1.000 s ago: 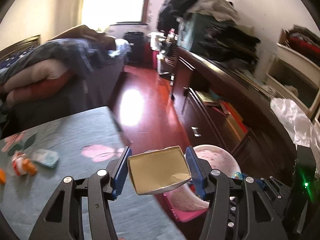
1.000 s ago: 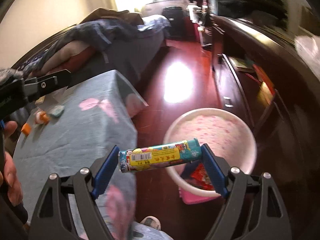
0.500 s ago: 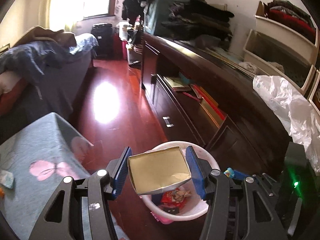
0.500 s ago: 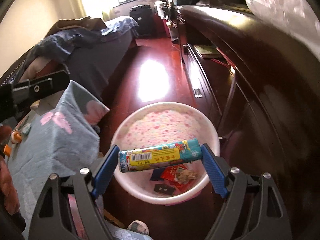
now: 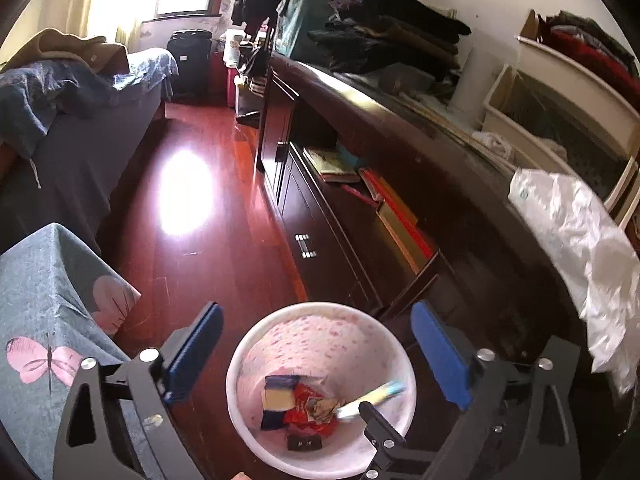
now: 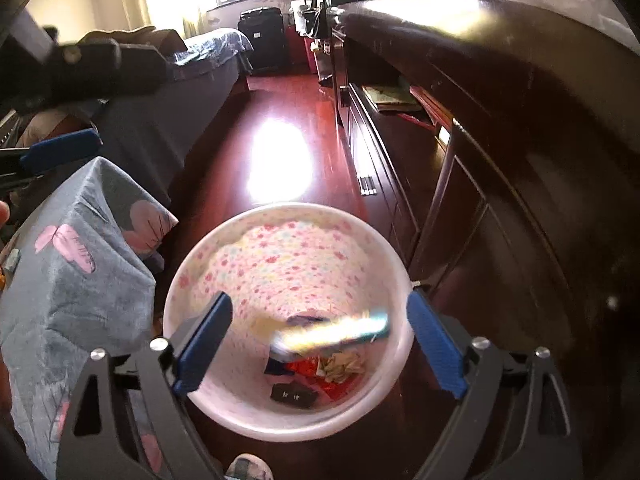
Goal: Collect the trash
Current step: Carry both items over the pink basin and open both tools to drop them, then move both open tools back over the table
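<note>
A white flowered wastebasket (image 5: 248, 344) (image 6: 288, 210) stands on the red floor right under both grippers. My left gripper (image 5: 318, 354) hangs above it, its jaws opening with nothing between them. The small yellow card box (image 5: 278, 398) lies at the bottom of the basket among red wrappers (image 5: 308, 406) and a black piece (image 5: 304, 443). My right gripper (image 6: 320, 344) is over the basket too, its jaws opening. The colourful tube (image 6: 332, 334) (image 5: 372, 398) is blurred, clear of both pads and dropping into the basket.
A table with a grey butterfly cloth (image 5: 40, 320) (image 6: 72, 280) borders the basket on the left. On the right runs a long dark dresser (image 5: 360, 240), and a white plastic bag (image 5: 572, 248) lies on its top. A bed (image 5: 60, 120) lies beyond the table.
Both grippers swung from the table to above the basket and sank. The left let go of the card box and the right let go of the tube; the box lies in the basket.
</note>
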{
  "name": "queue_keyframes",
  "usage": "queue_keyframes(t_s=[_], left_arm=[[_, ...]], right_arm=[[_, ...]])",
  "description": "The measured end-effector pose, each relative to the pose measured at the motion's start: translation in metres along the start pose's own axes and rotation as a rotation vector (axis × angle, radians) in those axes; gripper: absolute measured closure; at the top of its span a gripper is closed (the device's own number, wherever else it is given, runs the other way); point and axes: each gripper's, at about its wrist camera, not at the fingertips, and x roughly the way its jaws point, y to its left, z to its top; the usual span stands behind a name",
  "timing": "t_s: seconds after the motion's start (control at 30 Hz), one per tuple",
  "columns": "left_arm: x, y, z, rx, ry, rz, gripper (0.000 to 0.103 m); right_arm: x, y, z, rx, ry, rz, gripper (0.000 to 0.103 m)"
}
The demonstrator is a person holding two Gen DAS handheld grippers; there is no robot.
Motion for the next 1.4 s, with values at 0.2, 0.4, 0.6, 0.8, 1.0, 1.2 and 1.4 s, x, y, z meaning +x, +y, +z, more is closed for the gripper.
queue_keyframes(t_s=[0.2, 0.4, 0.6, 0.8, 1.0, 1.2, 1.4], left_arm=[[-0.014, 0.013, 0.002, -0.021, -0.030, 0.029, 0.007], [-0.031, 0.040, -0.004, -0.057, -0.042, 0.089, 0.006], [-0.061, 0.081, -0.018, -0.102, -0.058, 0.211, 0.006], [-0.107, 0.137, -0.045, -0.165, -0.084, 0.385, 0.004], [-0.152, 0.202, -0.073, -0.253, -0.101, 0.562, 0.004], [-0.192, 0.265, -0.098, -0.395, -0.120, 0.663, 0.004], [-0.206, 0.300, -0.123, -0.462, -0.084, 0.713, 0.014]], right_arm=[[-0.002, 0.004, 0.000, -0.002, 0.005, 0.005, 0.012], [-0.010, 0.018, -0.003, -0.005, 0.028, 0.025, 0.012], [-0.026, 0.053, -0.005, -0.040, 0.042, 0.082, 0.010], [-0.044, 0.109, -0.005, -0.124, 0.041, 0.172, 0.008], [-0.061, 0.175, -0.007, -0.235, 0.036, 0.272, 0.007], [-0.075, 0.237, -0.016, -0.328, 0.038, 0.360, 0.007], [-0.080, 0.282, -0.024, -0.397, 0.050, 0.405, 0.007]])
